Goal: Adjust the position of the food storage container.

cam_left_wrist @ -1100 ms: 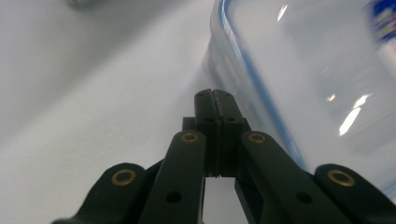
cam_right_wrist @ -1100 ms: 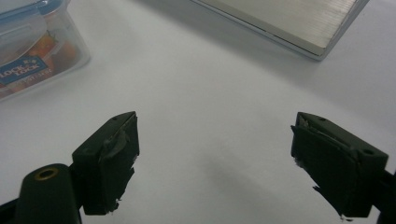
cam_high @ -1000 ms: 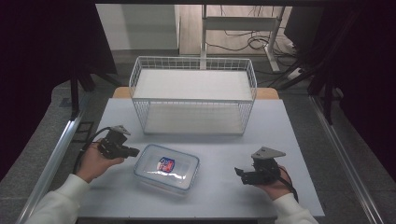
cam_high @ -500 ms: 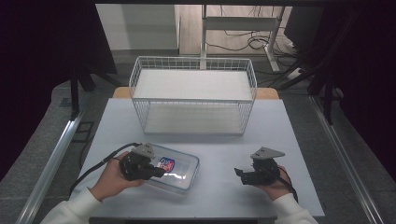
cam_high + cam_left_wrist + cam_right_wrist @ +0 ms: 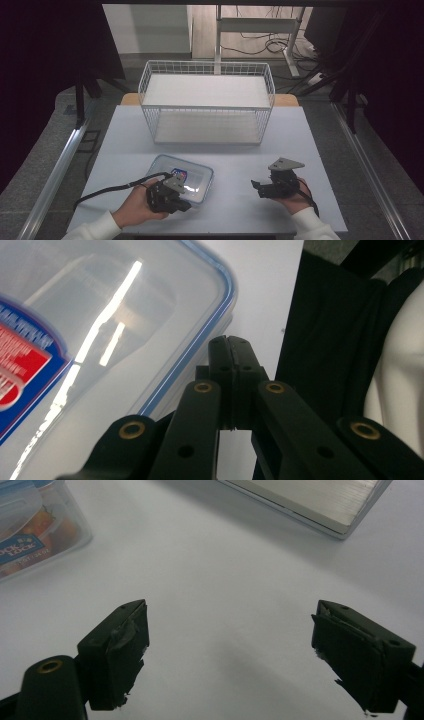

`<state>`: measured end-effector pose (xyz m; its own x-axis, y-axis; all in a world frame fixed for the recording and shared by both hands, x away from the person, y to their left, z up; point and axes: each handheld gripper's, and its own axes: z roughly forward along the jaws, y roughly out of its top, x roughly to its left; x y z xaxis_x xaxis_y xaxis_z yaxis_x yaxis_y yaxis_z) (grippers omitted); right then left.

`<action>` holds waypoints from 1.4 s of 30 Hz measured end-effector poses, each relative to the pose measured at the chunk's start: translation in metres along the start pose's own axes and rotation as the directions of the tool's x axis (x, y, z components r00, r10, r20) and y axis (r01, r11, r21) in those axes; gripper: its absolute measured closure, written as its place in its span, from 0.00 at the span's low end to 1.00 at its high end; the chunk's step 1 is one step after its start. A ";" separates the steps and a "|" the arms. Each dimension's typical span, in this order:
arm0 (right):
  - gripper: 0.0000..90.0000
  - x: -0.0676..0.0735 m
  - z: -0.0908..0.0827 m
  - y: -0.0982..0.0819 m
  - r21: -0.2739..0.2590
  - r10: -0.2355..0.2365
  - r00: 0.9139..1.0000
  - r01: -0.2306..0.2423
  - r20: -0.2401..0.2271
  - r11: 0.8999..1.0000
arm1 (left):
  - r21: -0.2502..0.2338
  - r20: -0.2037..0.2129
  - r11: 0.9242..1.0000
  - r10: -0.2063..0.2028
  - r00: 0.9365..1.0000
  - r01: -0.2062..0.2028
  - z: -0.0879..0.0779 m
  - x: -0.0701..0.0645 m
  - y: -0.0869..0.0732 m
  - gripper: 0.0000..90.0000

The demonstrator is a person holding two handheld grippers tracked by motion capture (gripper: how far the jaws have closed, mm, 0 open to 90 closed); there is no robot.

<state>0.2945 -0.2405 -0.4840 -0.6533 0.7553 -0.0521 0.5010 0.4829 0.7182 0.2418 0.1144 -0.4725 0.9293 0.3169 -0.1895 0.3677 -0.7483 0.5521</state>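
A clear plastic container [image 5: 196, 176] with a blue-rimmed lid and a red and blue label lies on the white table [image 5: 125, 150] near its front. My left gripper [image 5: 187, 205] rests at the container's near-left corner. In the left gripper view its jaws [image 5: 230, 347] are pressed together with nothing between them, close beside the lid's rounded corner [image 5: 100, 315]. I cannot tell whether they touch it. My right gripper [image 5: 256, 186] sits to the container's right, jaws wide open [image 5: 230, 645] over bare table, with the container [image 5: 30, 530] off to its left.
A white wire basket [image 5: 207, 100] stands at the back of the table. A flat metal-looking slab [image 5: 310, 500] lies ahead of the right gripper. The left gripper's black cable [image 5: 105, 192] trails to the left. The table's front edge is close behind both hands.
My left hand has moved rightward from the left of the container to its near-left corner, jaws still shut. The right hand and the container have stayed put.
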 end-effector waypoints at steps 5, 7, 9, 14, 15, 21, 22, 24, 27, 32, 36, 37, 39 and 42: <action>0.17 0.000 0.000 0.000 0.001 0.000 1.000 0.000 0.000 1.000 | -0.014 -0.001 1.000 -0.002 1.000 0.002 0.003 -0.001 0.004 1.00; 0.17 0.000 0.000 0.000 0.003 -0.003 1.000 0.003 -0.001 1.000 | -0.009 0.005 1.000 -0.003 1.000 0.003 0.005 -0.001 0.005 1.00; 0.17 0.000 0.000 0.000 0.002 -0.003 1.000 0.003 0.001 1.000 | 0.017 -0.015 1.000 0.019 1.000 -0.018 0.009 -0.005 0.006 1.00; 0.17 0.000 0.001 0.000 0.002 -0.006 1.000 0.006 0.005 1.000 | 0.037 -0.071 0.999 0.039 0.997 -0.036 0.018 -0.004 0.009 1.00; 0.17 0.000 0.001 0.000 0.002 -0.006 1.000 0.006 0.005 1.000 | 0.037 -0.071 0.999 0.039 0.997 -0.036 0.018 -0.004 0.009 1.00; 0.17 -0.001 0.001 -0.001 0.008 -0.007 1.000 0.007 0.009 1.000 | -0.011 -0.090 1.000 -0.021 0.996 0.020 0.022 0.006 0.017 1.00; 0.17 -0.001 0.001 -0.001 0.009 -0.008 1.000 0.008 0.010 1.000 | -0.017 -0.089 0.999 -0.034 0.995 0.033 0.023 0.009 0.018 1.00; 0.17 -0.001 0.001 -0.001 0.008 -0.011 1.000 0.010 0.014 1.000 | -0.031 -0.097 0.998 -0.064 0.993 0.061 0.024 0.013 0.020 1.00; 0.18 -0.001 0.001 -0.001 0.009 -0.010 1.000 0.010 0.016 1.000 | -0.035 -0.105 0.998 -0.062 0.993 0.058 0.023 0.011 0.019 1.00; 0.18 -0.001 0.000 -0.002 0.009 -0.016 1.000 0.015 0.022 1.000 | -0.083 -0.156 0.996 -0.050 0.987 0.037 -0.008 0.007 0.011 1.00; 0.18 0.000 0.000 -0.001 0.008 -0.017 1.000 0.017 0.024 1.000 | -0.159 -0.203 0.982 -0.133 0.970 0.101 -0.035 0.015 -0.003 1.00; 0.18 0.000 0.000 -0.001 0.008 -0.018 1.000 0.018 0.025 1.000 | -0.169 -0.229 0.979 -0.153 0.961 0.115 -0.044 0.019 -0.009 1.00; 0.18 0.000 0.000 -0.001 0.009 -0.019 1.000 0.019 0.024 1.000 | -0.165 -0.267 0.979 -0.159 0.950 0.117 -0.049 0.022 -0.015 1.00; 0.18 0.001 0.000 -0.001 0.011 -0.019 0.999 0.019 0.026 1.000 | -0.196 -0.314 0.965 -0.228 0.922 0.172 -0.067 0.037 -0.034 1.00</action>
<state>0.2936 -0.2405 -0.4850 -0.6479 0.7571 -0.0838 0.4949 0.5020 0.7093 0.2617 0.1911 -0.4442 0.7621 0.6459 -0.0454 0.5085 -0.5537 0.6594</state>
